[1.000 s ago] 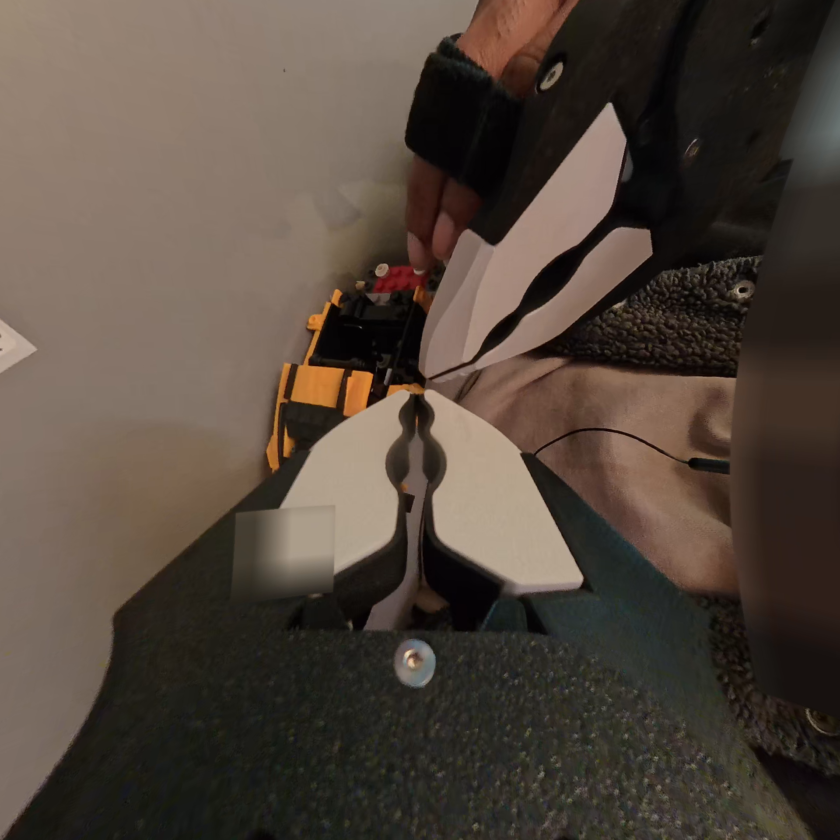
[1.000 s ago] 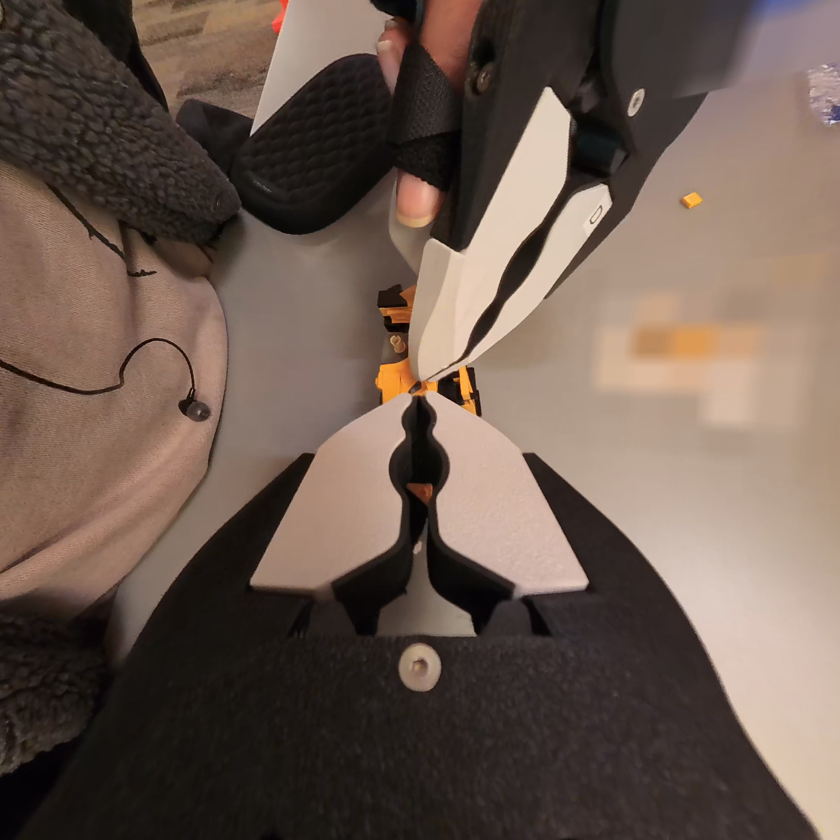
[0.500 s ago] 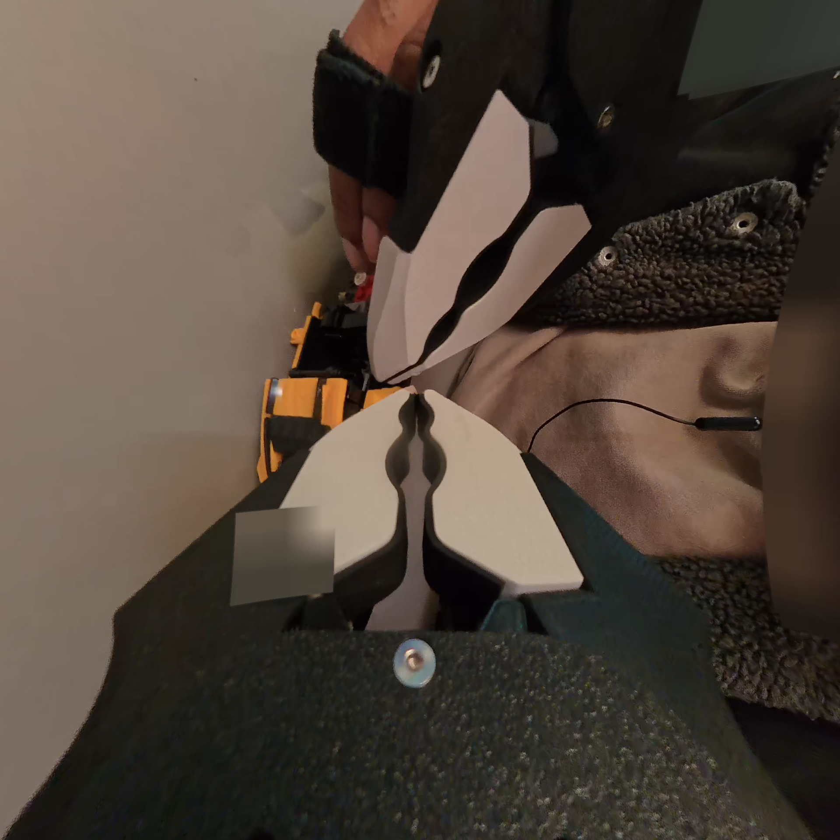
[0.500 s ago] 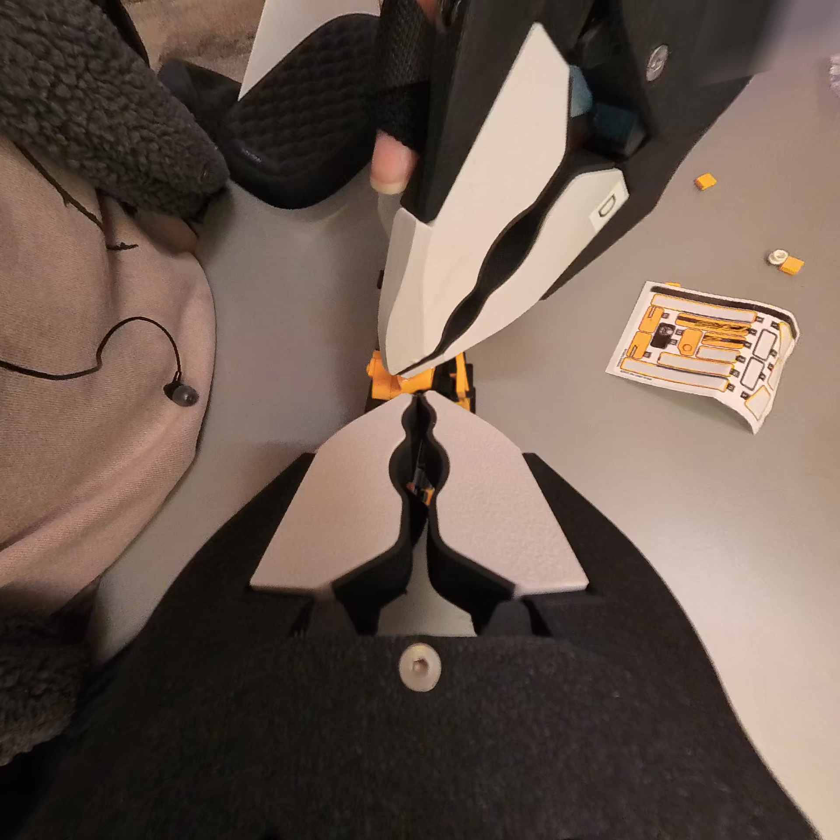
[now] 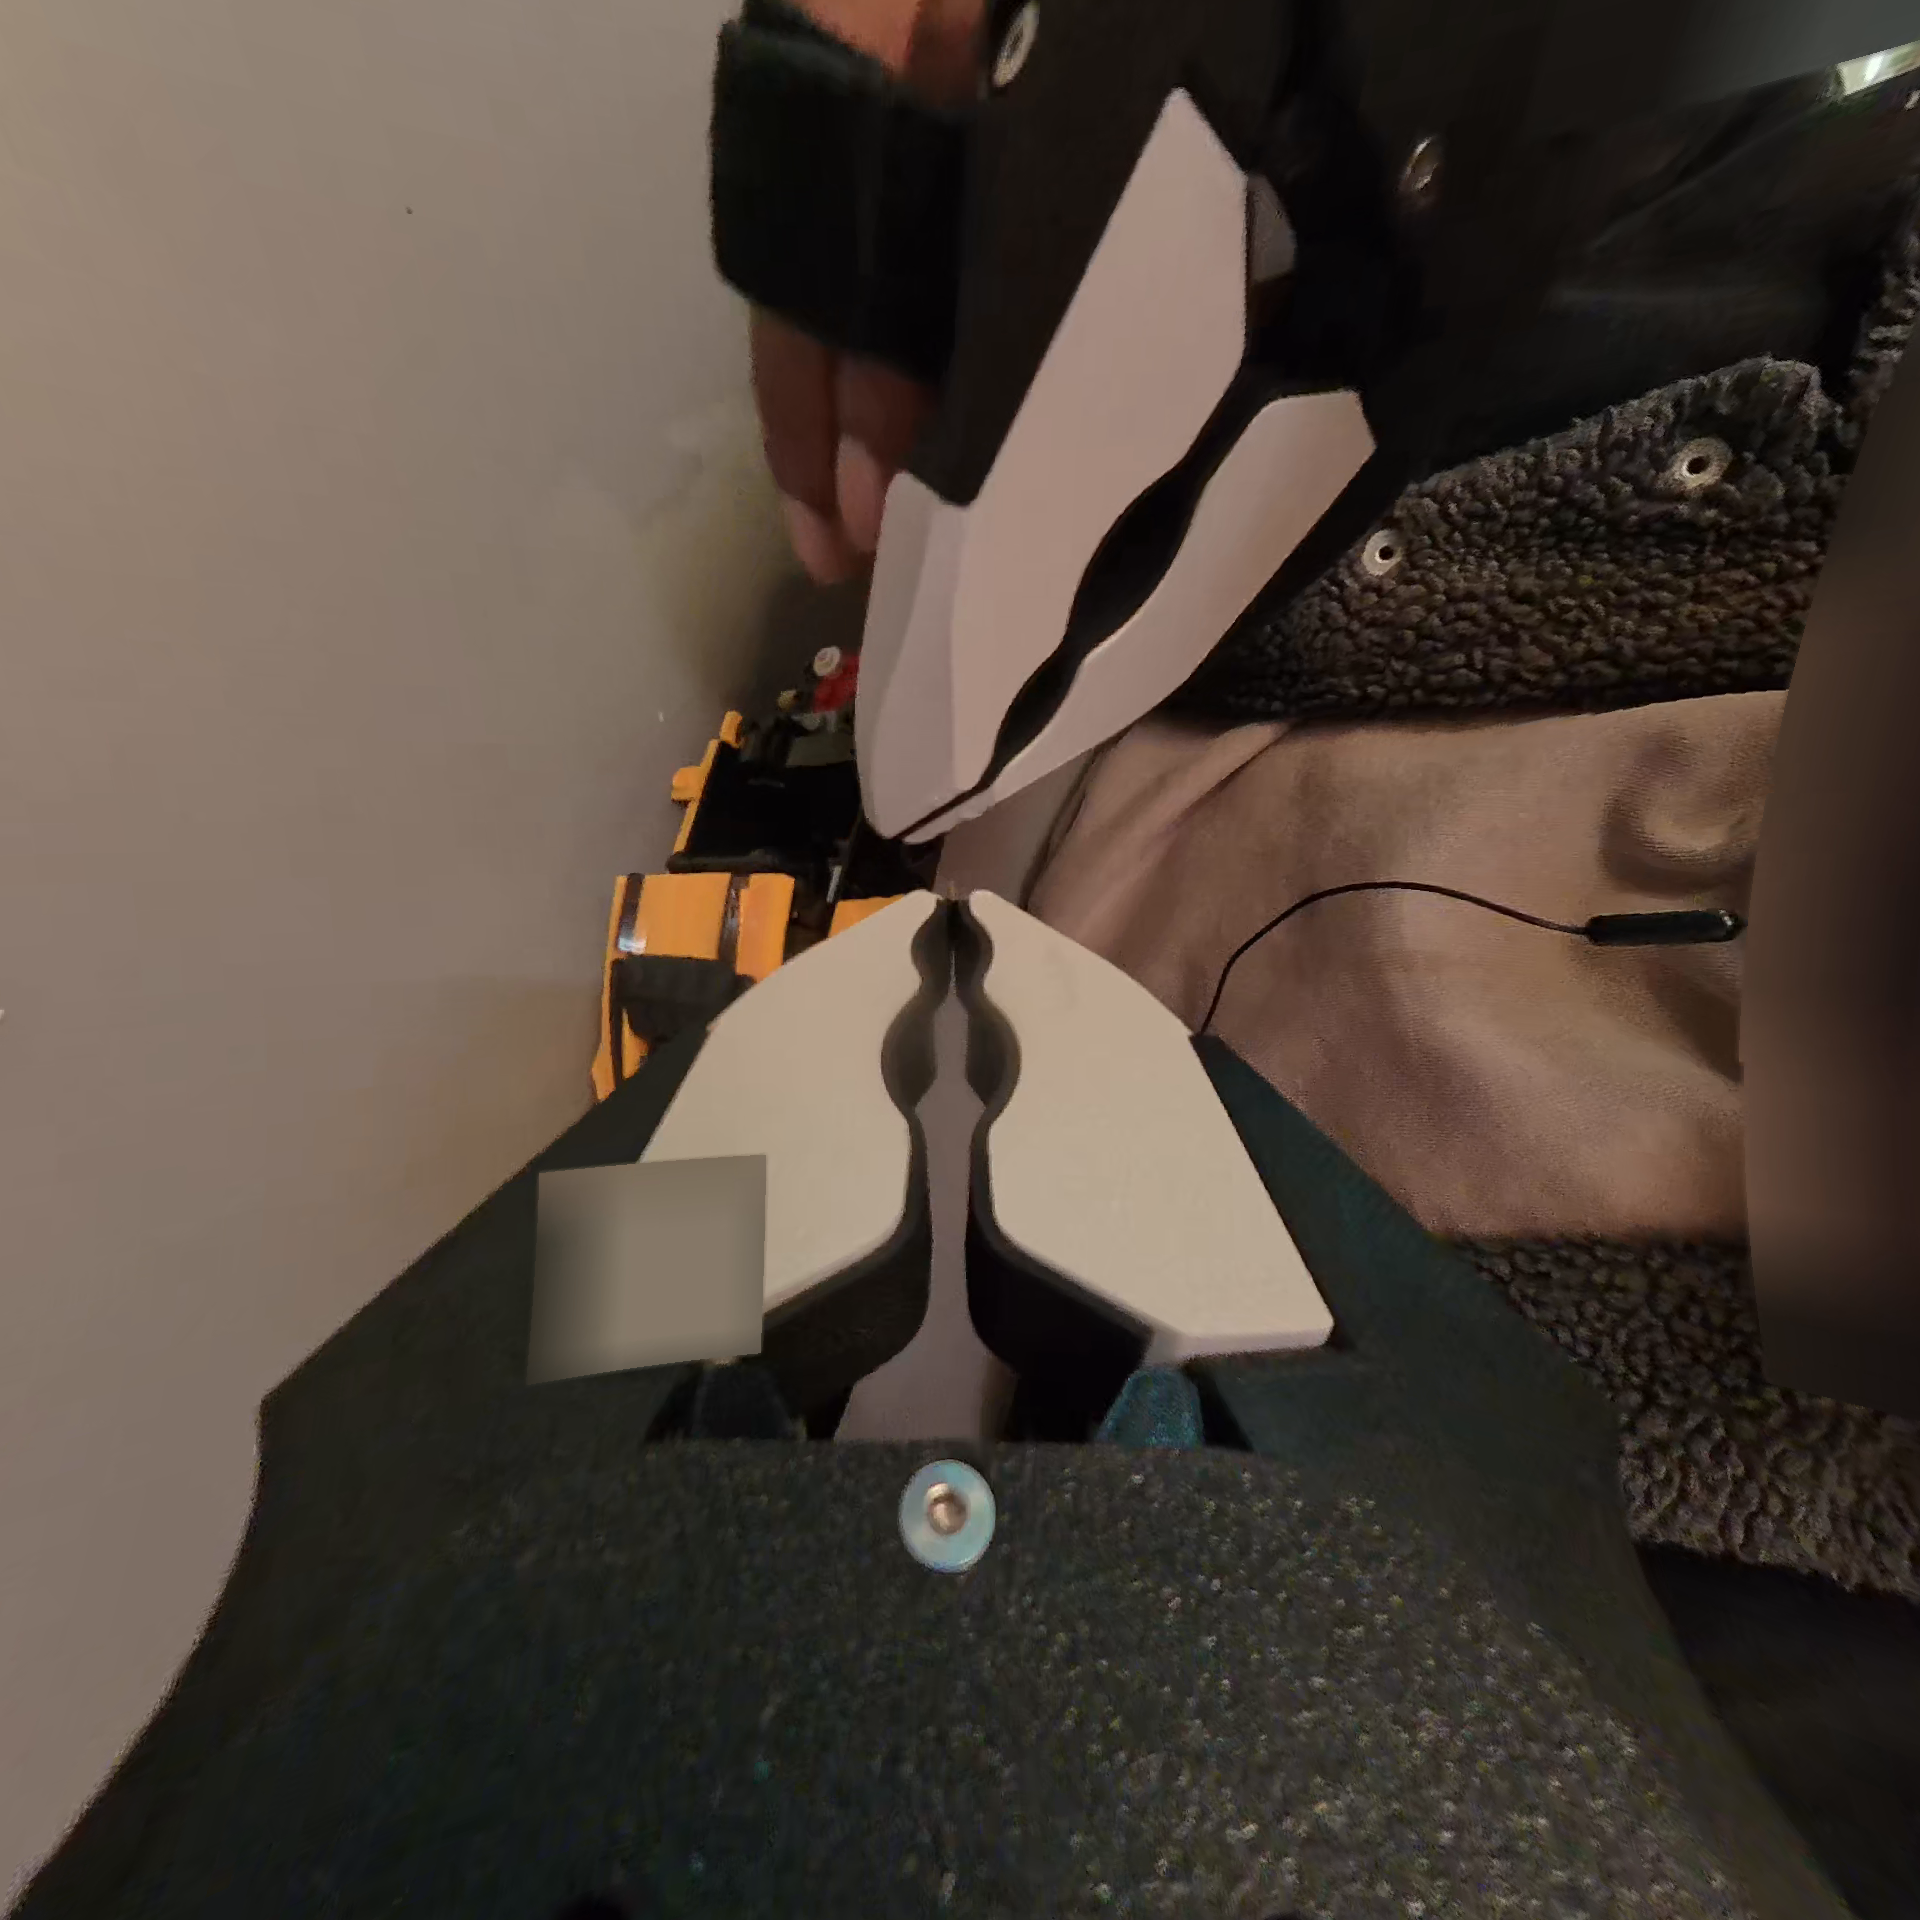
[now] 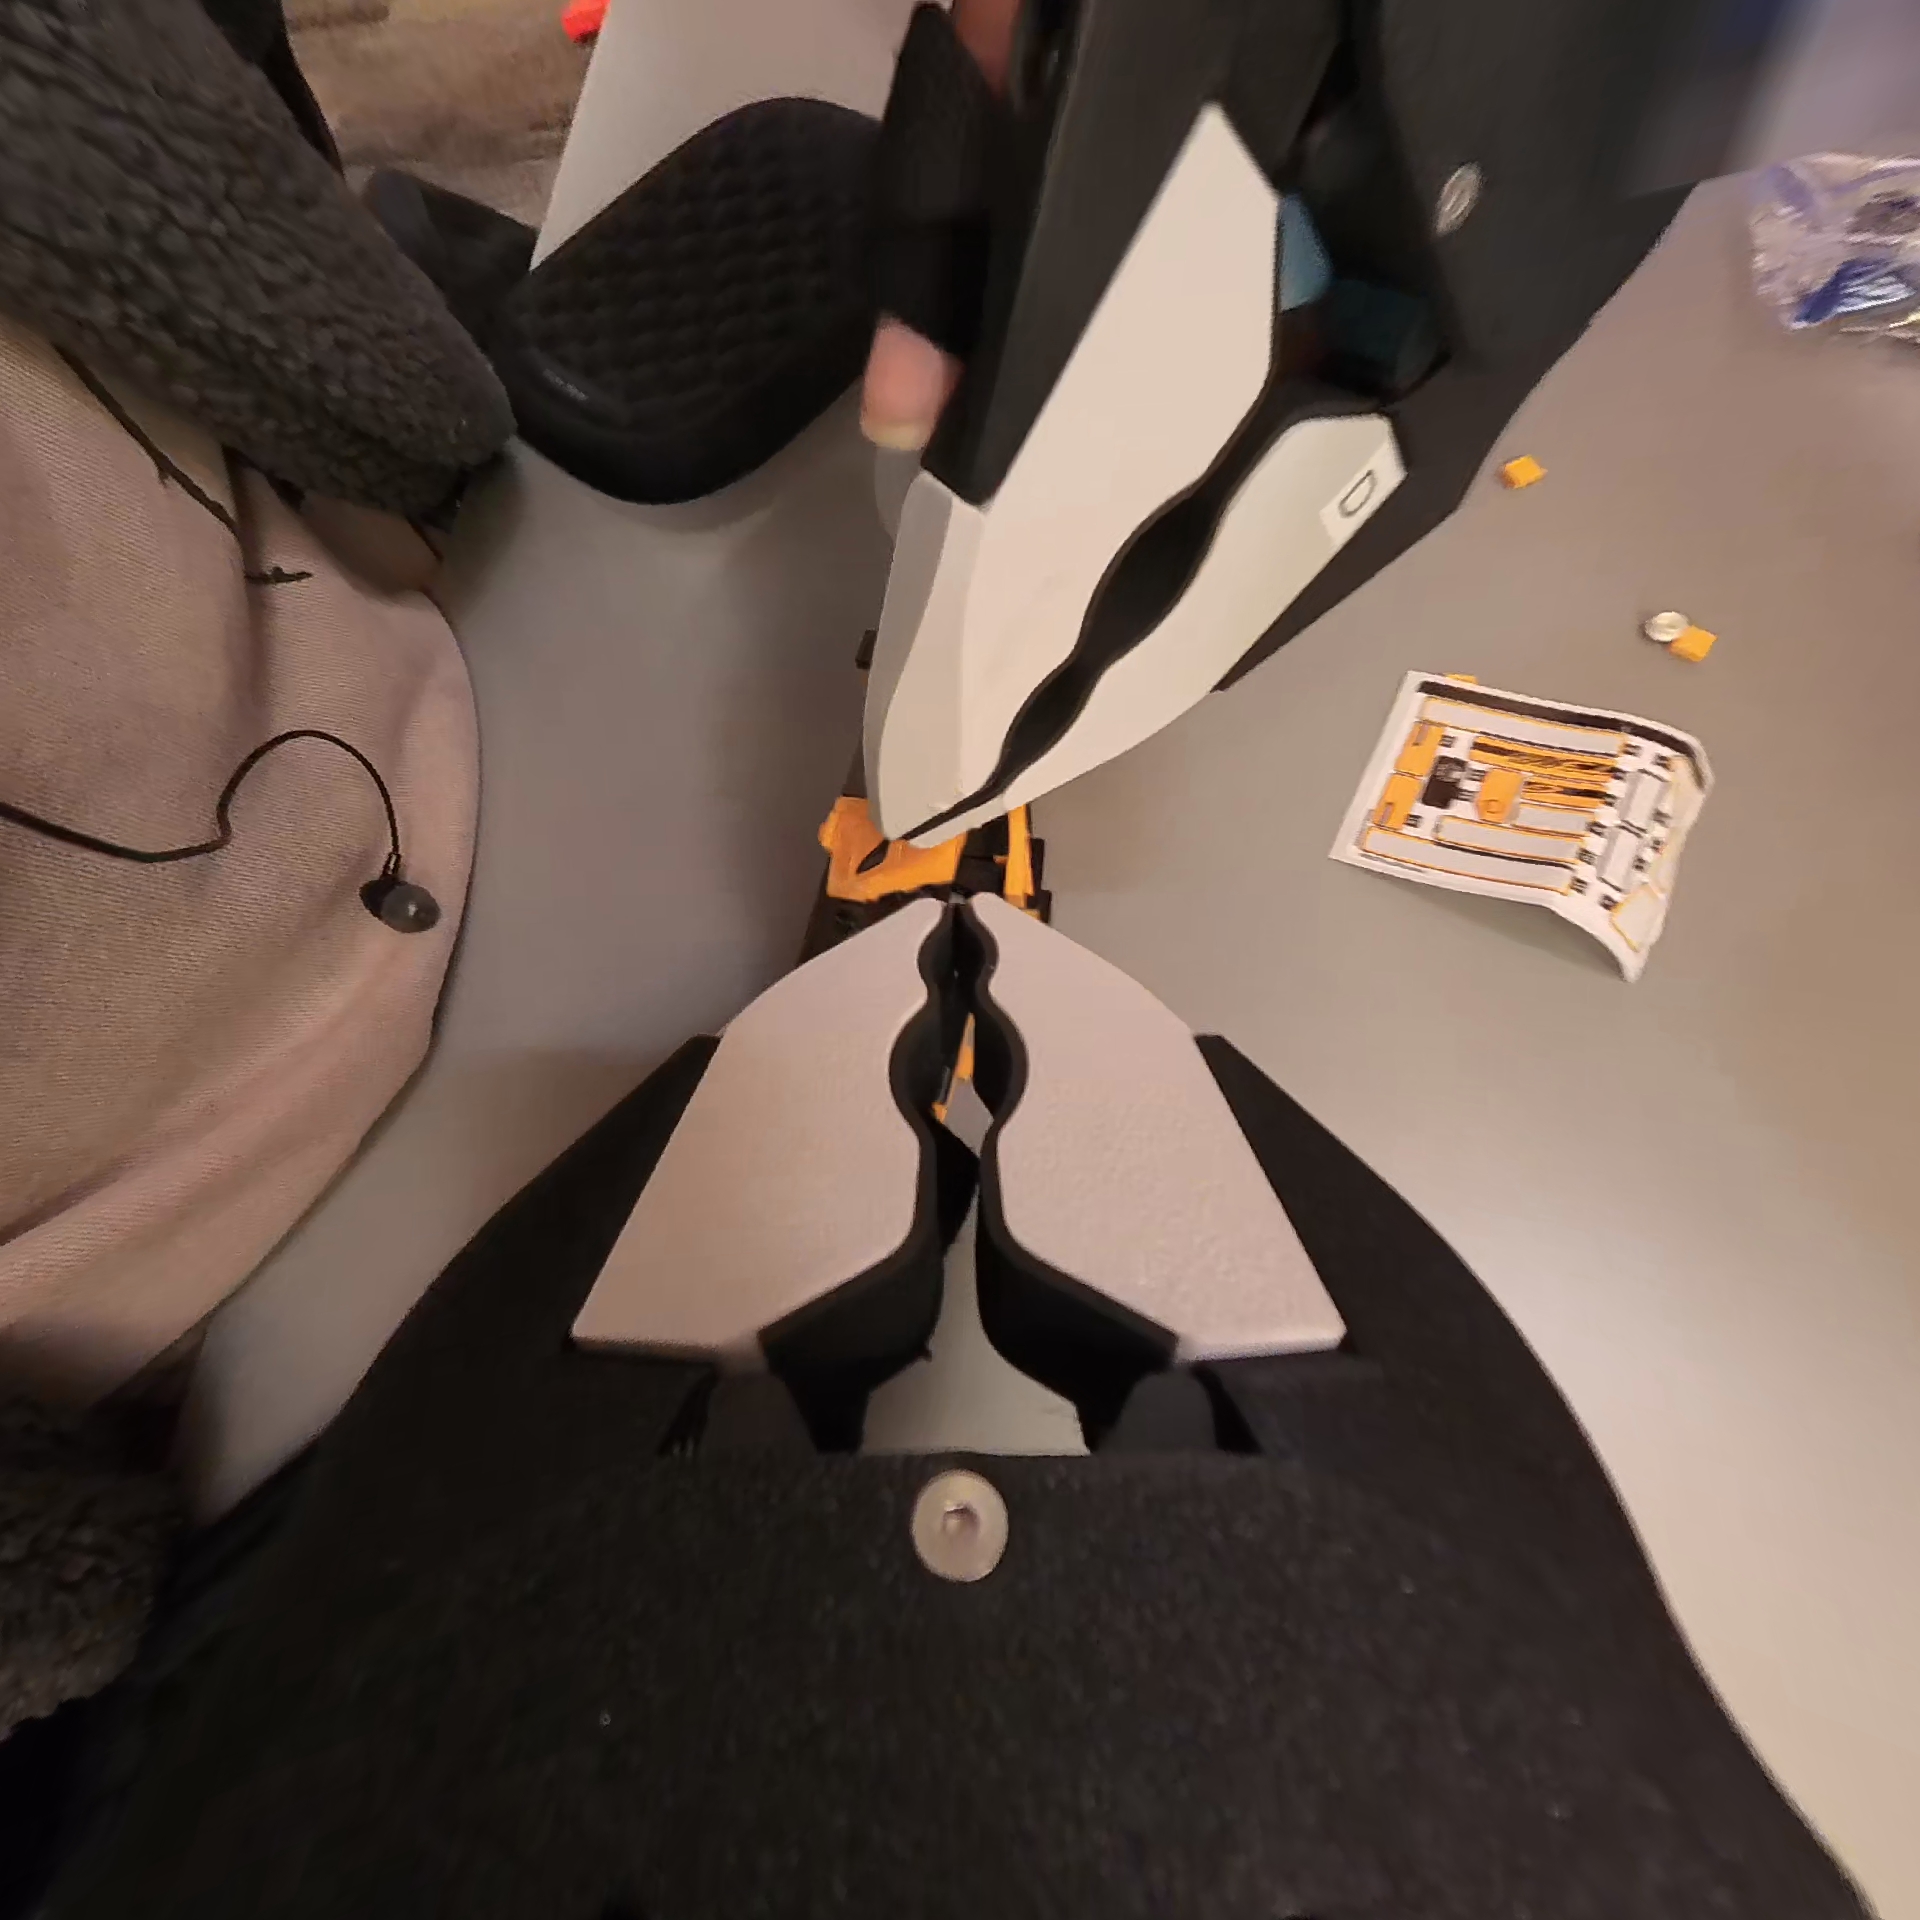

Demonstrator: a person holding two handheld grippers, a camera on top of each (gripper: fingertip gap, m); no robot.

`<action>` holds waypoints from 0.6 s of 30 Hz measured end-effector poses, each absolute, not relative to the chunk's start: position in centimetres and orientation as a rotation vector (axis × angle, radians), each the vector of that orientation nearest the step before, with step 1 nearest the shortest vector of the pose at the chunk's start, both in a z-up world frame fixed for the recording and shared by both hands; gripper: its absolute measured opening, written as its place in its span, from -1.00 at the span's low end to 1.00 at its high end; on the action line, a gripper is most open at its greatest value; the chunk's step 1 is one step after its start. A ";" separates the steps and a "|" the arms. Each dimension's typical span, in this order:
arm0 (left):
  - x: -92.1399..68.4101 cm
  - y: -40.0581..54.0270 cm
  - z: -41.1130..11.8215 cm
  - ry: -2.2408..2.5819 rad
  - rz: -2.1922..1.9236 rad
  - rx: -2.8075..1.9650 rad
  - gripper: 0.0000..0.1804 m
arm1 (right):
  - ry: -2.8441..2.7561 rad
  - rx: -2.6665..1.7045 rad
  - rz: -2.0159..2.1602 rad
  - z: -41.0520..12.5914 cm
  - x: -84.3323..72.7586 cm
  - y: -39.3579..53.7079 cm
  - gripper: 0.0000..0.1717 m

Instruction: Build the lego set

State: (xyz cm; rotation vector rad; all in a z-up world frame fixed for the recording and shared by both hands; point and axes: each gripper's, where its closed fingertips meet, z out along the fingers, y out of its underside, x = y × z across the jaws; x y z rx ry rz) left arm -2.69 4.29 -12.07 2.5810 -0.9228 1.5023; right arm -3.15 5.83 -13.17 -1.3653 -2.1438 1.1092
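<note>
A: Pinching together, both grippers?
B: Yes. Left gripper and right gripper are closed, tips meeting over the orange-and-black toy vehicle at twelve o'clock.
A: Anything gripped?
B: Cannot tell.
A: Around it?
B: One sticker sheet at two o'clock, two loose orange bricks.

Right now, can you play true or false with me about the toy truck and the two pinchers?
1. The toy truck is orange and black. True.
2. Both grippers have their fingers spread wide apart. False: the left gripper and the right gripper each have their fingers closed together.
3. A sticker sheet lies flat on the grey table. True.
4. The sticker sheet is stuck onto the truck. False: it lies apart from the truck, off to one side.
5. Small orange bricks lie loose on the table. True.
</note>
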 end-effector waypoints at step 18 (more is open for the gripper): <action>-3.0 4.4 -13.0 -0.889 1.437 2.562 -1.00 | -2.171 -1.319 1.156 -13.4 -3.1 4.5 -1.00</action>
